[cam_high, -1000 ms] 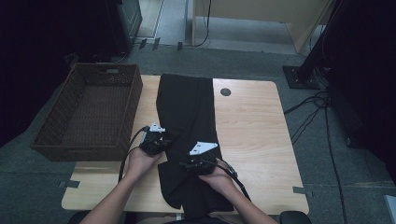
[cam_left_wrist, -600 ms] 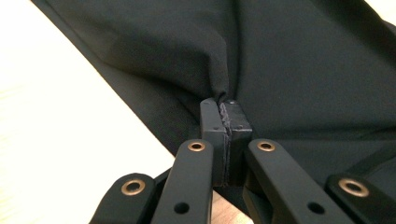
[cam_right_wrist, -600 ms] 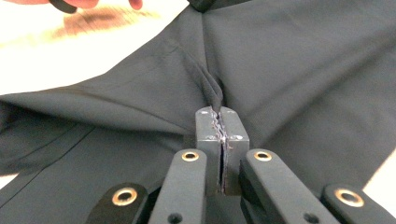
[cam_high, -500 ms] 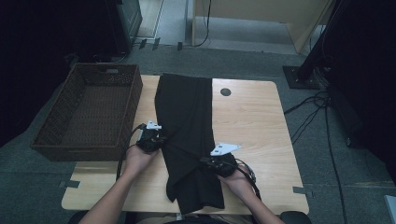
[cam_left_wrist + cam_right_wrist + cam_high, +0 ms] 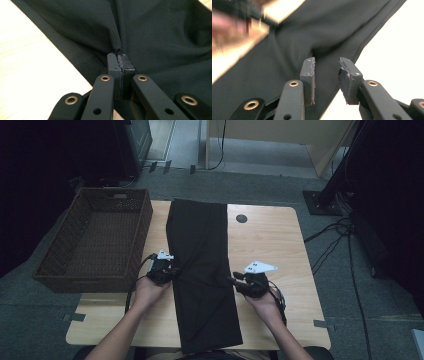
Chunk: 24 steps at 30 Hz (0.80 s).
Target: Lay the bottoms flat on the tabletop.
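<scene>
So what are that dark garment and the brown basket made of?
The black garment looks like thin, matte woven cloth: it puckers softly where the left gripper pinches it. The basket looks like dark brown wicker, with a plaited pattern on its walls.

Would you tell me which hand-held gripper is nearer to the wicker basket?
Left. The left hand-held gripper sits just beside the wicker basket, while the right hand-held gripper is across the black cloth.

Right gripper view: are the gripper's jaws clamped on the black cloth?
No, the right gripper has its jaws apart, with the black cloth behind the gap, not pinched.
</scene>
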Each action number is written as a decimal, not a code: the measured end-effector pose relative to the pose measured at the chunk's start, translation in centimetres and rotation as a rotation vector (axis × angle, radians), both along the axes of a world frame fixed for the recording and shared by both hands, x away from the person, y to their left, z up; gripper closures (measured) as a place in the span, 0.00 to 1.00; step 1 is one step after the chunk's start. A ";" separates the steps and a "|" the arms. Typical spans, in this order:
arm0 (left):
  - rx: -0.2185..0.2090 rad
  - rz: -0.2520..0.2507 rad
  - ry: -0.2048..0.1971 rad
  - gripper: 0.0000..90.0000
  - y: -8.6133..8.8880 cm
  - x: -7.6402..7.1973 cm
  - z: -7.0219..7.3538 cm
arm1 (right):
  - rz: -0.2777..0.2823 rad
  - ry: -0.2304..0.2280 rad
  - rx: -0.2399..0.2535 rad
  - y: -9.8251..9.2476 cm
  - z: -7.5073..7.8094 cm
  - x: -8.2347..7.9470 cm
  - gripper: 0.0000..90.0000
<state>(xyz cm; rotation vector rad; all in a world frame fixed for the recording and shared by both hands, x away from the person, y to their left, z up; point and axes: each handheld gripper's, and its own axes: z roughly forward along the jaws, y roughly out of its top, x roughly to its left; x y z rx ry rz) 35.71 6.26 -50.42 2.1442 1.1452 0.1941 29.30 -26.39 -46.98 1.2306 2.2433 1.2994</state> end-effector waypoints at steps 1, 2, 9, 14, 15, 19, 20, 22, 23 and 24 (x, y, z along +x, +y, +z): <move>-0.002 0.002 0.001 1.00 0.0 0.0 0.0 | -0.005 -0.015 0.019 -0.1 0.4 0.4 0.72; -0.003 0.002 0.001 1.00 0.0 0.0 0.0 | -0.010 -0.012 0.033 0.2 0.6 0.8 0.70; -0.009 0.005 -0.002 1.00 0.0 -0.1 -0.1 | 0.023 0.095 -0.004 3.6 -2.5 2.6 0.58; -0.012 0.003 0.002 1.00 0.1 -0.1 -0.1 | 0.075 0.152 -0.057 5.2 -4.2 2.2 0.82; -0.012 0.000 0.007 1.00 0.2 -0.1 -0.1 | 0.082 0.150 -0.094 5.3 -4.2 1.8 0.89; -0.016 -0.002 0.016 1.00 0.2 -0.2 0.0 | 0.089 0.134 -0.124 4.5 -3.6 0.2 0.98; -0.018 -0.011 0.023 1.00 0.1 -0.2 0.0 | 0.085 0.140 -0.102 4.2 -3.4 -0.2 0.99; -0.019 -0.023 0.031 1.00 0.0 -0.4 0.0 | 0.076 0.156 -0.049 3.3 -2.9 -1.1 0.98; -0.004 -0.029 0.024 1.00 -0.2 -0.5 0.1 | 0.075 0.163 -0.050 3.0 -2.8 -1.4 0.97; 0.002 -0.031 0.018 1.00 -0.3 -0.6 0.1 | 0.068 0.153 -0.088 2.6 -2.9 -1.8 0.96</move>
